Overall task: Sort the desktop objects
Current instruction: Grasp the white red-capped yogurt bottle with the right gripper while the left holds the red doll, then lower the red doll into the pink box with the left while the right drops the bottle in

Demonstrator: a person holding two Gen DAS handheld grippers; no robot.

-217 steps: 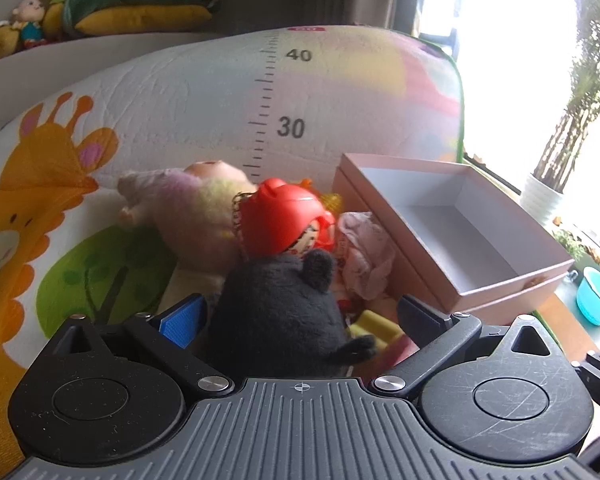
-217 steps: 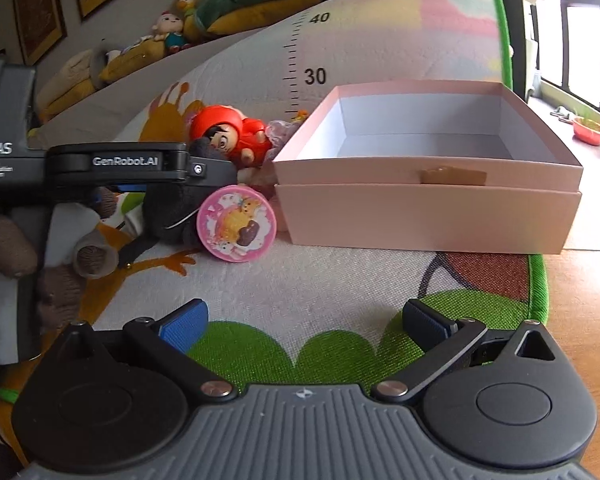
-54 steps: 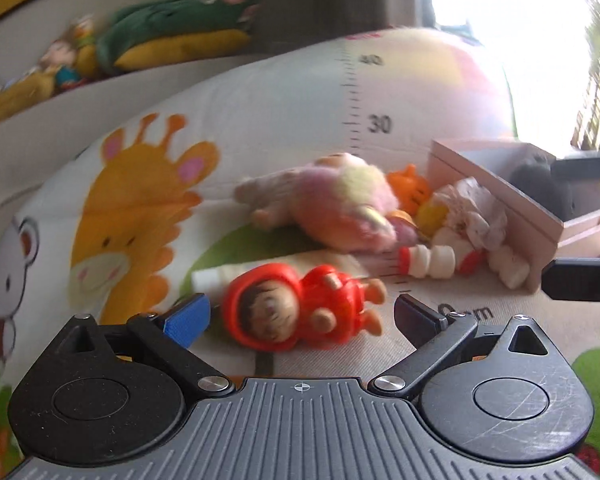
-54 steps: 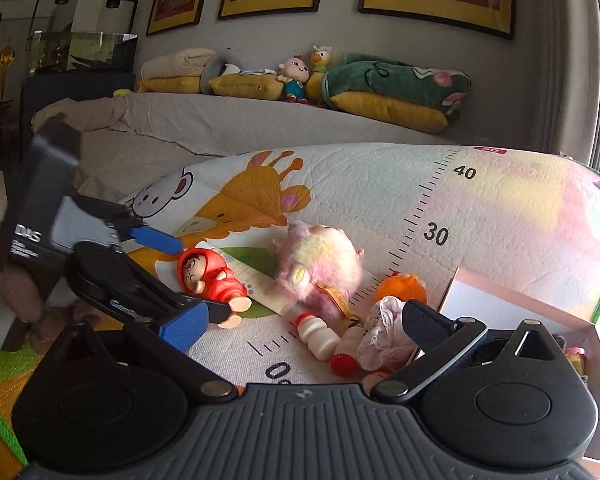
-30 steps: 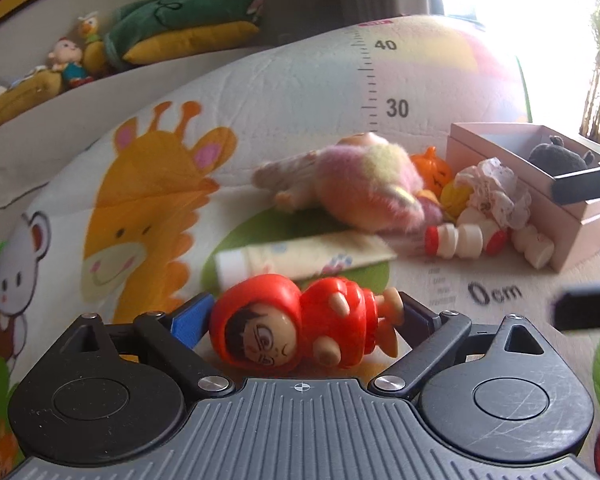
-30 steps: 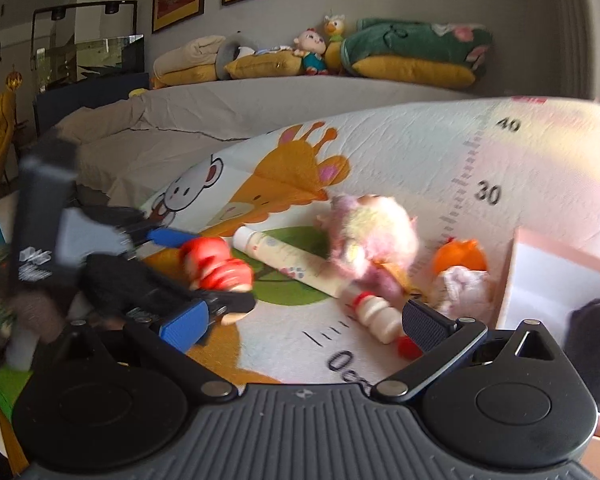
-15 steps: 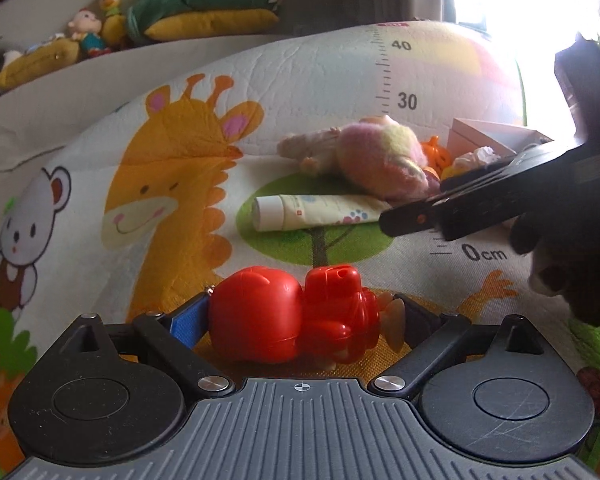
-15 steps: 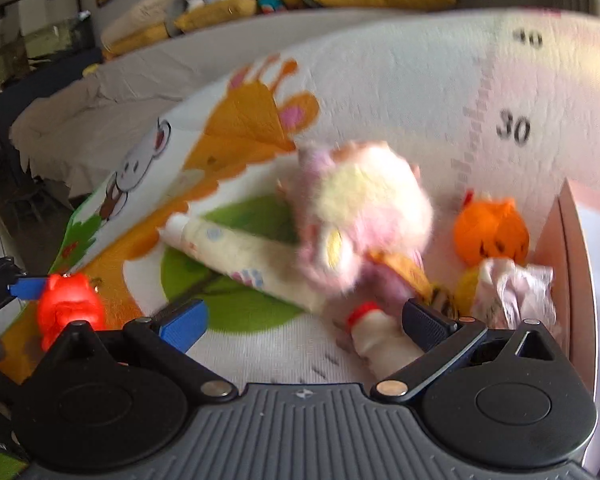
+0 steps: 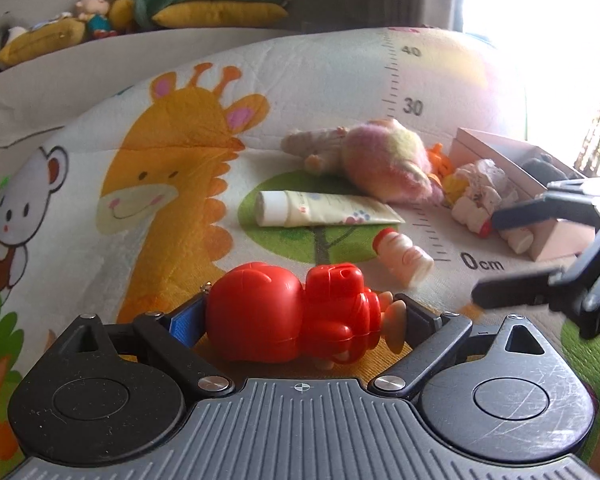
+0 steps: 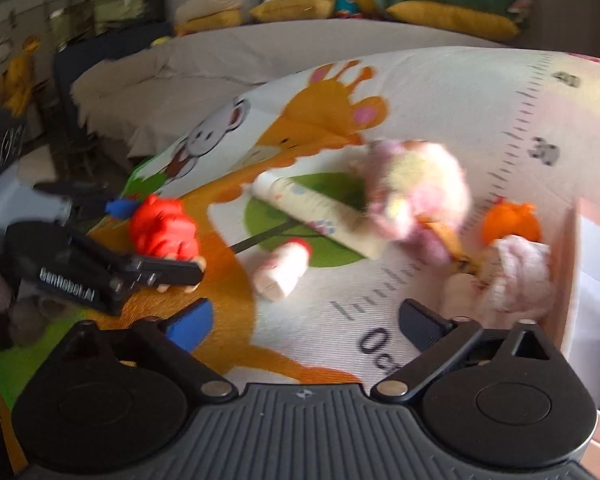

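Left tool (image 9: 296,316) clamped on red plastic hooded doll figure (image 9: 292,316), lying sideways betw. fingers, just above cartoon giraffe play mat (image 9: 172,168). Right tool (image 10: 304,320) fingers apart, nothing betw. them, low over mat. At 12 o'clock of it: small white bottle w/ red cap (image 10: 282,266), cream tube (image 10: 320,216), pink-yellow plush toy (image 10: 416,192). Pink cardboard box (image 9: 496,148) at 2 o'clock from left tool; dark plush inside.

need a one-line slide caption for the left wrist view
Left gripper shut on a red plastic hooded doll above the giraffe-print play mat; right gripper open nearby.
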